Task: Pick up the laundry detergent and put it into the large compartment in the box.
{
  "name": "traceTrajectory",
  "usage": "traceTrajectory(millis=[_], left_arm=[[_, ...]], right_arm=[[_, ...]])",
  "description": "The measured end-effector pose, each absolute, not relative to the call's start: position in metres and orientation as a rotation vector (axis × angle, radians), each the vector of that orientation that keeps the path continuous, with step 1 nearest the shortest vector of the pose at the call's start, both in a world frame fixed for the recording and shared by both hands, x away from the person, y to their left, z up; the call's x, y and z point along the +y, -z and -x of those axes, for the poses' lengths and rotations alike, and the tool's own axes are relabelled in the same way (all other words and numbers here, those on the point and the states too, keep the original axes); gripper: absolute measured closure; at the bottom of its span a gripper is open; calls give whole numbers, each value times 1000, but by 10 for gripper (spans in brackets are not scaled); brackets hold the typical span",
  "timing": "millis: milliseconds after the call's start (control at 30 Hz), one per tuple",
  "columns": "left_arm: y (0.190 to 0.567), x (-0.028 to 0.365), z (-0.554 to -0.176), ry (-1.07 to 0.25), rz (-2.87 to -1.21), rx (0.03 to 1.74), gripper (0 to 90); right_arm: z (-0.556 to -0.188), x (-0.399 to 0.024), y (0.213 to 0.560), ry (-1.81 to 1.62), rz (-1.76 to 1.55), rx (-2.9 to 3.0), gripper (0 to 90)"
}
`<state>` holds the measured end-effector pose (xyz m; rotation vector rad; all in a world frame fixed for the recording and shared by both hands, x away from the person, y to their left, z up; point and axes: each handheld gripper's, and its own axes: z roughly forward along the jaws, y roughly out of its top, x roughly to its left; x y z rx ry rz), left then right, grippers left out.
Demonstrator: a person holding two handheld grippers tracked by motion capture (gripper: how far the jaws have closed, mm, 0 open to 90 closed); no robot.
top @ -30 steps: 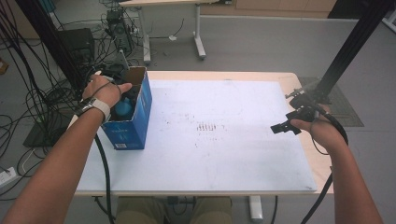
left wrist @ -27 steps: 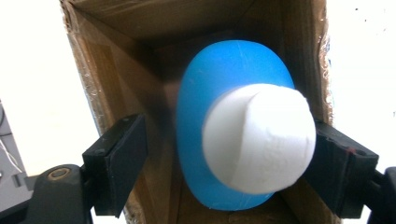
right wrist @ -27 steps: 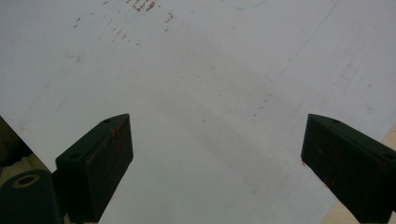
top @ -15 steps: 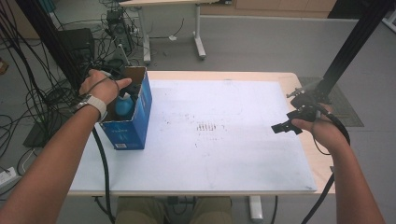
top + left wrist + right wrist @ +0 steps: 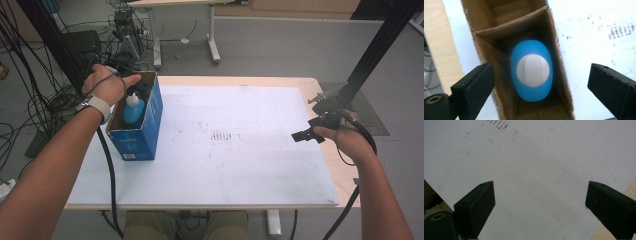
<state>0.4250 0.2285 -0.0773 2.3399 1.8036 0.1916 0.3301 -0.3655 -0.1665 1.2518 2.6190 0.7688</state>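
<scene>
A blue bottle with a white cap (image 5: 133,107) stands upright inside an open blue cardboard box (image 5: 145,135) at the table's left. In the left gripper view I look straight down on the bottle (image 5: 532,70) in the box's brown inside (image 5: 499,45). My left gripper (image 5: 541,75) hangs above it; its jaws have just been opening and now stand wide, clear of the bottle. The left hand (image 5: 107,85) hovers over the box's far end. At the table's right edge my right gripper (image 5: 312,131) is open over the white sheet (image 5: 536,157), with nothing in it.
A white sheet (image 5: 240,150) with faint ink marks covers most of the wooden table (image 5: 345,180). A black frame post (image 5: 380,50) rises at the right. Cables and equipment lie on the floor at the left (image 5: 45,100).
The left hand has lifted up and back from the box, and its jaws have let go of the bottle, which stays in the box. The right hand has kept still.
</scene>
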Motion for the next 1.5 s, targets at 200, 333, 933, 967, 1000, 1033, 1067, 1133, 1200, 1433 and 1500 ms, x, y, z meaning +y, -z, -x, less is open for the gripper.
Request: traceTrajectory(millis=[200,333,933,967,1000,1033,1067,1133,1200,1433,1500], left_arm=[[54,230,-421,-184,-2360,1719,63],[42,229,-415,-185,-2367,1664,62],[5,207,-403,-155,-2462,1441,58],[3,206,-403,-148,-2468,1430,59],[2,204,-402,-143,-2472,1418,59],[0,203,-401,-142,-2481,1398,58],[-1,201,-400,-142,-2485,1374,59],[-3,198,-399,-129,-2493,1343,57],[-4,192,-398,-132,-2518,1310,58],[-3,176,-395,-122,-2592,1160,61],[-2,171,-396,-121,-2624,1126,60]], right_arm=[[-329,-365,162,-765,-1247,2617,90],[-329,-364,161,-762,-1245,2615,90],[-326,-362,154,-762,-1239,2608,90],[-326,-362,154,-763,-1240,2607,90],[-326,-362,154,-763,-1240,2607,90],[-326,-362,154,-761,-1240,2607,90],[-326,-362,153,-760,-1241,2607,90],[-326,-361,153,-761,-1239,2608,90],[-326,-360,152,-757,-1236,2611,90],[-324,-358,150,-758,-1228,2612,90],[-324,-357,151,-758,-1229,2609,90]])
